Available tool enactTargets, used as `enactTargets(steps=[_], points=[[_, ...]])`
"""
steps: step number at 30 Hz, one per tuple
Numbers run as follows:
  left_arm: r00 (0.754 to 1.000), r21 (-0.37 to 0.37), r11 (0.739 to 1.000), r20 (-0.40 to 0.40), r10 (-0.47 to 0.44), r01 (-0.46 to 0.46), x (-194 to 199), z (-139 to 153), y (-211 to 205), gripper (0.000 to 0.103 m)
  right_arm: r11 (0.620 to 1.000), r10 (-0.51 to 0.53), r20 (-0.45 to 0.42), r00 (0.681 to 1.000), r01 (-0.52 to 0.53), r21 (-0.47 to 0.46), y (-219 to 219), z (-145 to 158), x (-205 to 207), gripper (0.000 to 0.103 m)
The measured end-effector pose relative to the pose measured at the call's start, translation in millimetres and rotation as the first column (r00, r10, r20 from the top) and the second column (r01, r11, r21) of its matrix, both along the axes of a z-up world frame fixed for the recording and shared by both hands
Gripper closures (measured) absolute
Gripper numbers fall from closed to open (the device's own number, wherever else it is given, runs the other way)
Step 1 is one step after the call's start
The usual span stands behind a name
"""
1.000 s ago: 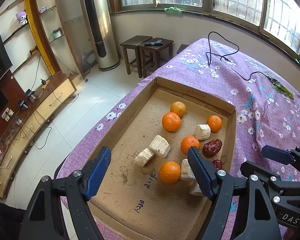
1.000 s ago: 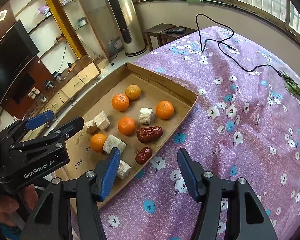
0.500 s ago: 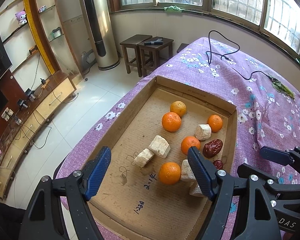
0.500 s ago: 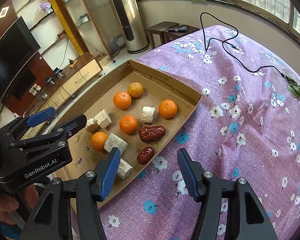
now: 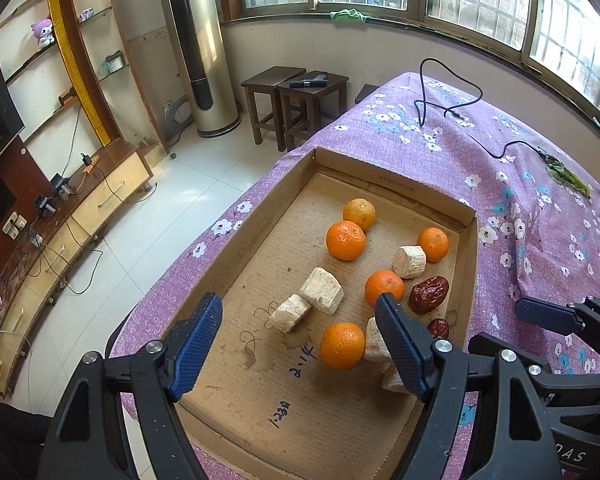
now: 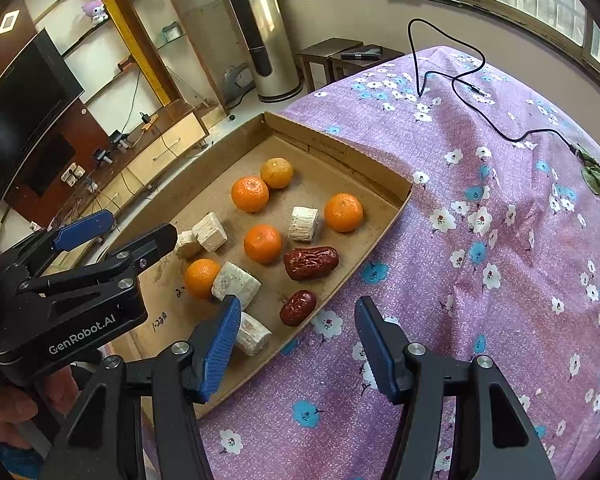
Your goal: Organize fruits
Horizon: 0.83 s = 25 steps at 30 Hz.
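Both your left gripper (image 5: 298,344) and right gripper (image 6: 296,338) hover spread and empty while oranges (image 6: 250,194), dates (image 6: 311,263) and pale chunks (image 6: 236,282) lie mixed, unsorted, in the cardboard tray (image 6: 340,152).

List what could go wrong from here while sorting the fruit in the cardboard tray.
1. The nearest orange touches a pale chunk; closing the open left gripper on it may knock the chunk aside.
2. The small red date lies close to the cardboard tray wall, so a finger of the open right gripper may catch that wall.
3. The oranges are round and may roll if nudged.
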<state>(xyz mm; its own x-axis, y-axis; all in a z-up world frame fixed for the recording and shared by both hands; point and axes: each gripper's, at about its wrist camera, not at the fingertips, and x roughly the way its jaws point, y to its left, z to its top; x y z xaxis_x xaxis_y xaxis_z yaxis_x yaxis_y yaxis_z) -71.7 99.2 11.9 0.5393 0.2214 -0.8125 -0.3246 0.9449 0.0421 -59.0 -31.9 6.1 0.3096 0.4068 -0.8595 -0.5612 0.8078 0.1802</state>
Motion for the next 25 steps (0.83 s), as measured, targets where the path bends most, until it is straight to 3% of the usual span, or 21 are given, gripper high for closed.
enactTargets(steps=[16,25], points=[[1.0,0.013,1.0,0.015,0.001,-0.001,-1.2,-4.7,0.0,0.025,1.0,-0.005,-0.011,1.0,0.005,-0.004,-2.3,-4.1,2.3,0.039],[0.992,0.014,0.992,0.024,-0.122,0.122,21.0,4.1,-43.0,0.025,0.988,-0.157,0.012,0.987,0.157,0.002,-58.2,0.2,9.9,0.039]])
